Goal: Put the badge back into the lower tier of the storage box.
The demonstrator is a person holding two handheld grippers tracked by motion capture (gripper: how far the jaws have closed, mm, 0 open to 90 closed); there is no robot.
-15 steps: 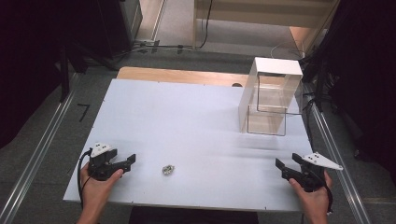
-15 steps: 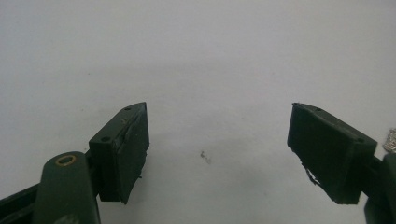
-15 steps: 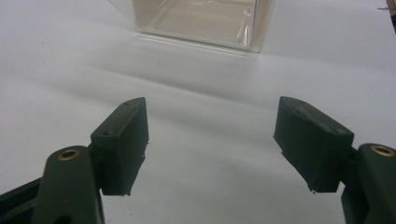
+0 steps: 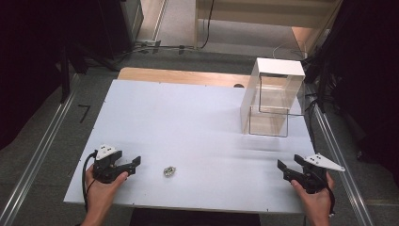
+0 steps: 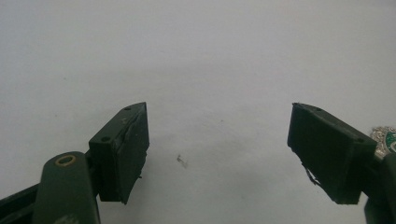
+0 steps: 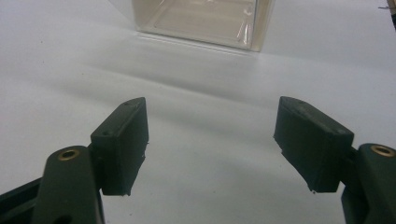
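A small silvery trinket with a green spot (image 4: 169, 171) lies on the white table (image 4: 188, 117) near its front edge. My left gripper (image 4: 135, 165) rests just left of it, jaws pointing toward it and open. In the left gripper view the gripper (image 5: 217, 116) is open over bare table, and the trinket (image 5: 385, 139) peeks out past the right jaw. My right gripper (image 4: 283, 169) sits at the front right, open and holding nothing. Its own view shows the open gripper (image 6: 212, 105) facing a clear box (image 6: 201, 21).
The clear two-tier box with a white top (image 4: 273, 96) stands at the back right of the table. A wooden strip (image 4: 183, 76) runs along the far edge. Metal rails (image 4: 42, 150) flank both sides of the table.
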